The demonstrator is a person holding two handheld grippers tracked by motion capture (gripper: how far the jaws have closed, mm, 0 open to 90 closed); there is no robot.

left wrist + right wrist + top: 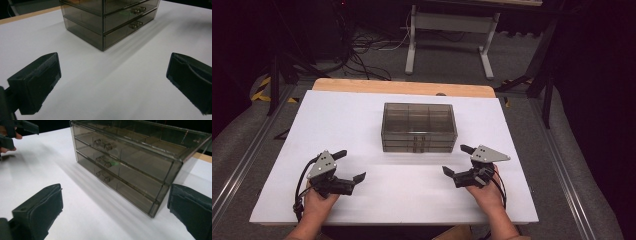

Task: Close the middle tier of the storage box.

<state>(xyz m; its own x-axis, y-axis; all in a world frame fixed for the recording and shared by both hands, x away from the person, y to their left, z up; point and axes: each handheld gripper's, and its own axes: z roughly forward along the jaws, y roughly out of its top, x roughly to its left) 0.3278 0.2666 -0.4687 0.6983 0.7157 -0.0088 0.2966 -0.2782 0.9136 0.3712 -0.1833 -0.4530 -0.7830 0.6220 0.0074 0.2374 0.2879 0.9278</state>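
Both tongs stand wide and empty: the left tongs (346,165) near left, the right tongs (458,160) near right, each just short of the smoky drawer box (419,126) at the table's (362,115) middle. I'd bring one square to the small handles (103,161) and steady the box with the other. Bare white top lies all round, edges well off.

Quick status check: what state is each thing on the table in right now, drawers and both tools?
Drawer box: upright on the white table, untouched.
Three drawers: all shut, handles facing the person.
Left tool: open, empty, short of the box.
Right tool: open, empty, short of the box.
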